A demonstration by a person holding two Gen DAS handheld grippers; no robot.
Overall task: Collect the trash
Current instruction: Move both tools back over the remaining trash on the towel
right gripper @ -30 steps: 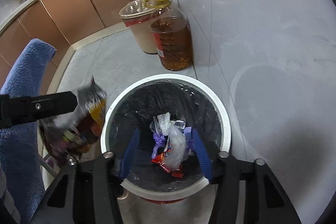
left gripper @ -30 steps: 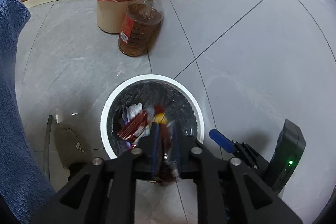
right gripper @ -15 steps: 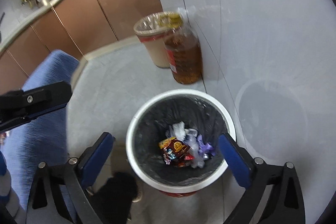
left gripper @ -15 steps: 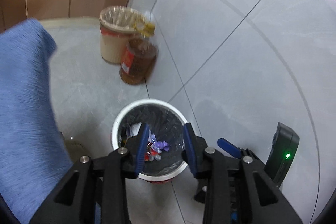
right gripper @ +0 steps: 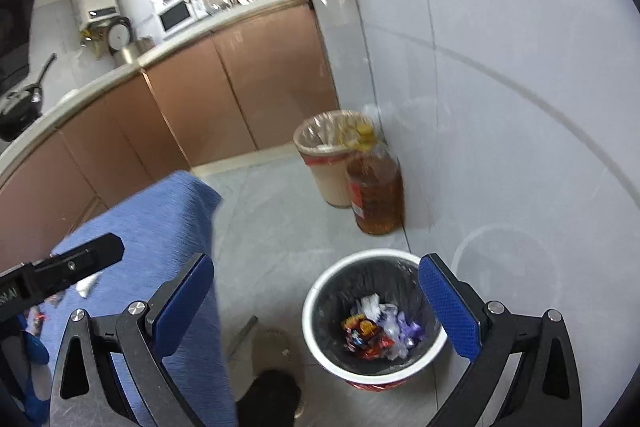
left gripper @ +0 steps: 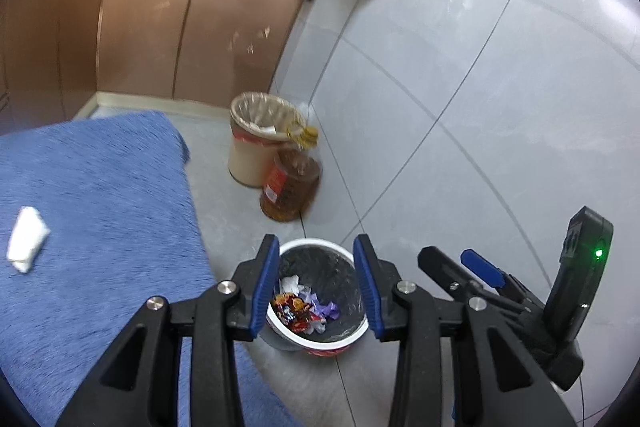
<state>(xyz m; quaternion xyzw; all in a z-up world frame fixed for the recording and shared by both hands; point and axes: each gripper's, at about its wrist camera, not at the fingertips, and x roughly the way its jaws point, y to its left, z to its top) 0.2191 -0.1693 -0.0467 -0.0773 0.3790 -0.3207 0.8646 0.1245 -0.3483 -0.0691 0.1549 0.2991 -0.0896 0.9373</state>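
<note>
A white trash bin [left gripper: 352, 341] with a black liner stands on the floor; it also shows in the right wrist view [right gripper: 316, 331]. Wrappers [left gripper: 296, 311] lie inside it, also seen from the right wrist [right gripper: 362, 333]. My left gripper [left gripper: 316, 281] is open and empty, high above the bin. My right gripper [right gripper: 316, 307] is wide open and empty, above the bin's left side. A crumpled white paper [left gripper: 26, 245] lies on the blue cloth-covered table [left gripper: 100, 227]. A white scrap [right gripper: 86, 287] shows on the cloth [right gripper: 176, 227] in the right wrist view.
A beige bin [left gripper: 252, 143] with a clear liner and a large oil bottle [left gripper: 290, 183] stand by the tiled wall. Brown cabinets [left gripper: 140, 39] run along the back under a cluttered counter. A slippered foot [right gripper: 276, 347] is beside the bin.
Both grippers have risen and pulled back from the bin, so the table top and counter came into view. The snack wrapper held by the left gripper a second ago lies in the bin.
</note>
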